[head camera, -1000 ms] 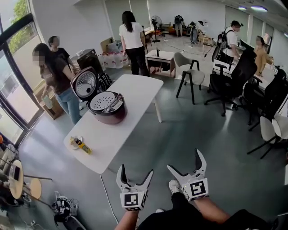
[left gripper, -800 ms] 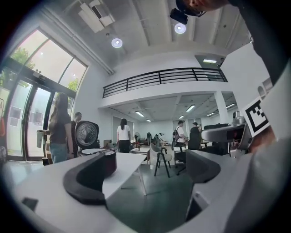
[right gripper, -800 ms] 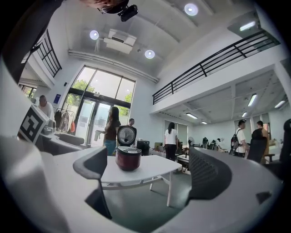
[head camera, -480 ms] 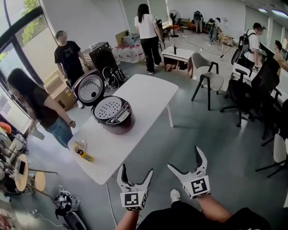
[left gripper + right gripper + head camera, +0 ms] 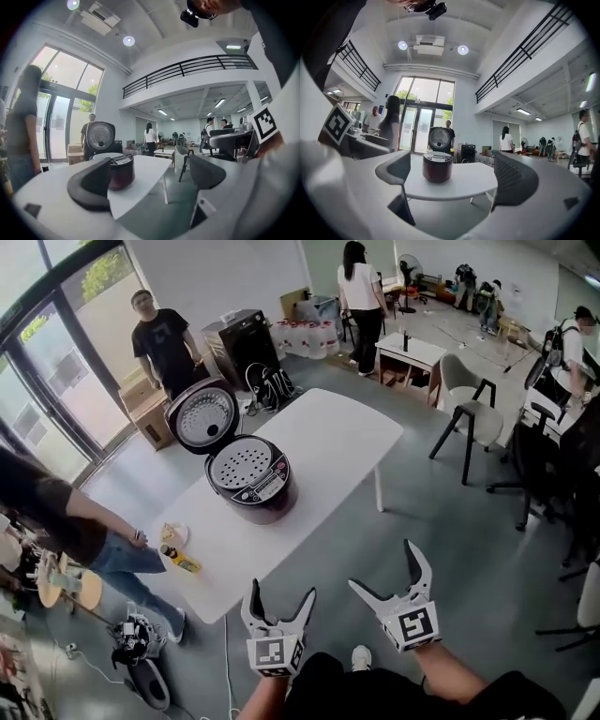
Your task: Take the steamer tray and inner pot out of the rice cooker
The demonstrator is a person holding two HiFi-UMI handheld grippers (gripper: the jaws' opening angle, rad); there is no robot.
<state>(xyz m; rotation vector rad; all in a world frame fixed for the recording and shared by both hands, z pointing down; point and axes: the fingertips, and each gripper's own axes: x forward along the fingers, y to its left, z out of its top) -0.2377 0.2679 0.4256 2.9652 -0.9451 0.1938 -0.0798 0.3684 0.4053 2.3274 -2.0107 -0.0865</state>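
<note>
A dark red rice cooker [image 5: 253, 488] stands on the white table [image 5: 337, 442] with its lid [image 5: 202, 415] swung up. A white perforated steamer tray [image 5: 240, 463] sits in its top; the inner pot is hidden under it. The cooker also shows in the left gripper view [image 5: 121, 170] and the right gripper view [image 5: 438, 168]. My left gripper [image 5: 279, 600] and right gripper [image 5: 386, 570] are both open and empty, held over the floor well short of the table.
A small plate and a yellow bottle [image 5: 178, 560] lie at the table's near end. A person [image 5: 66, 521] stands left of the table, another [image 5: 167, 338] behind it. Chairs [image 5: 466, 409] and a small table [image 5: 410, 352] stand to the right.
The view has shifted, so the table and cooker sit further right and nearer. The person at left has moved down toward the table's near end. Both grippers stay open.
</note>
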